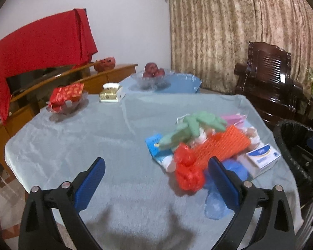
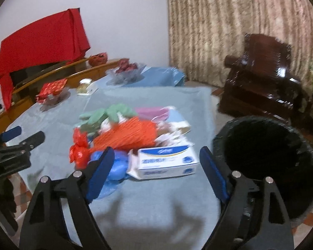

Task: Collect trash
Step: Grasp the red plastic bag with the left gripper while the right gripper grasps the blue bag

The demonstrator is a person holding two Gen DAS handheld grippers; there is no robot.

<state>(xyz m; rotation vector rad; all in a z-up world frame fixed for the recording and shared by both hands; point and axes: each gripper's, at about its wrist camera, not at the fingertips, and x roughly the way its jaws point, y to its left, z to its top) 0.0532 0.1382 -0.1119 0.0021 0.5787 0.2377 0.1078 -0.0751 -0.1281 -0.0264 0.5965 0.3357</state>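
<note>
The trash sits in 1 heap on the blue-grey worktop (image 2: 156, 198), close to the edge beside the black-lined bin (image 2: 267, 166), and the coming move turns on how that heap lies from each pair of tongs. From the right tongs (image 2: 156, 162) the white and blue box (image 2: 167, 162) is straight ahead, framed between the 2 blue pads with its long side running across the gap, so it looks like the natural first pick; the bin is just to the right of those tongs, a short swing away. The left tongs (image 1: 158, 179) face the heap from the other side: the red plastic bag (image 1: 187, 170) and the orange mesh (image 1: 223, 145) lie ahead and to their right, the bag near the right pad, with bare cloth between the pads. The green gloves (image 1: 189, 129) rest on top of the heap, farther back. Both tongs are released, jaws spread wide, gripping and touching nothing. By my reading the right hand is nearer both box and bin, so it should lead.
</note>
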